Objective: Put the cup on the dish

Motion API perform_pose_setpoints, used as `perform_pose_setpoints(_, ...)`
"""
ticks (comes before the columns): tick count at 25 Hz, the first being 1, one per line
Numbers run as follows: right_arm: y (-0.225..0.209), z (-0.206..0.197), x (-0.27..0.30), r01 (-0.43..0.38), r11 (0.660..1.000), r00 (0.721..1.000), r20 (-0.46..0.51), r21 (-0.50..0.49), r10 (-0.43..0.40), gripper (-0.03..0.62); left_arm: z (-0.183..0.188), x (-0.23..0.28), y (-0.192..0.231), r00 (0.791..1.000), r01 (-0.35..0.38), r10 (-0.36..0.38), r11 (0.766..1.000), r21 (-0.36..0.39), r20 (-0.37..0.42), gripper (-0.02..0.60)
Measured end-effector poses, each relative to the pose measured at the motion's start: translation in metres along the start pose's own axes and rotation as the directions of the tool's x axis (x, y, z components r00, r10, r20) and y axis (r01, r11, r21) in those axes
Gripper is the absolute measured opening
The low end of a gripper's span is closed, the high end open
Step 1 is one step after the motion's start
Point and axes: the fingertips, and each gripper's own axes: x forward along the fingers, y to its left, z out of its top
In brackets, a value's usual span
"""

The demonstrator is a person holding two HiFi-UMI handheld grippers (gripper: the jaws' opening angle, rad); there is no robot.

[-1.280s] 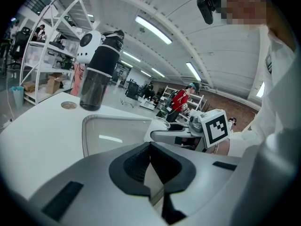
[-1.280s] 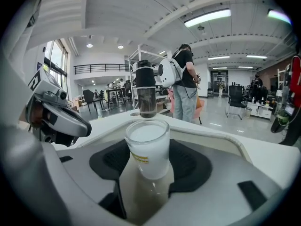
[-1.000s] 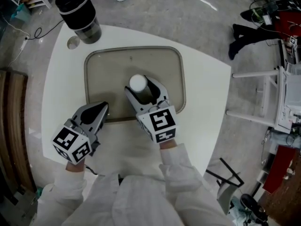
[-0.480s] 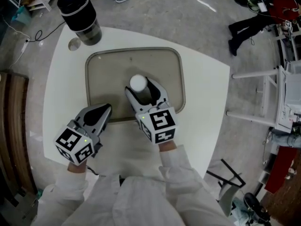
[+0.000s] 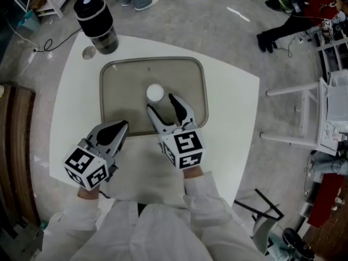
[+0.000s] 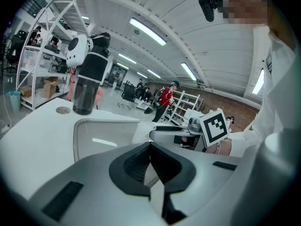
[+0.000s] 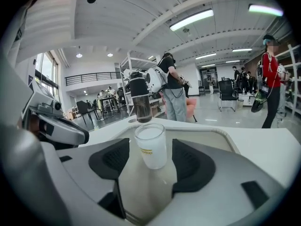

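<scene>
Cup point(image 5: 155, 93), a small frosted white cylinder, stands upright near the middle of the dish point(image 5: 117, 86), a shallow beige rectangular tray with rounded corners and a raised rim, on the smooth white table point(image 5: 234, 113). The right gripper point(image 5: 162, 103) is released, its ribbed black pads spread wide with the cup free at their tips. The left gripper point(image 5: 120, 127) is clenched on nothing at the dish's near left corner. A dark banded tumbler point(image 5: 96, 16) stands at the table's far left corner.
</scene>
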Motion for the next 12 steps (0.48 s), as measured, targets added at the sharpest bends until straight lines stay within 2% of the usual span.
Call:
perform_pose_setpoints(5, 0.004, 0.012, -0.030, -0.002, 1.000, 0.999, 0.047, -0.019, 0.003, 0.273, 0.003, -0.008, -0.026, 1.000, -0.010, 0.010, 1.000, 0.020, 0.028, 0.008)
perform_pose_setpoints(12, 0.026, 0.017, -0.084, -0.089, 0.996, 0.990, 0.107, -0.022, 0.090, 0.267, -0.004, -0.016, -0.075, 0.999, -0.012, 0.009, 0.999, 0.053, 0.052, 0.008)
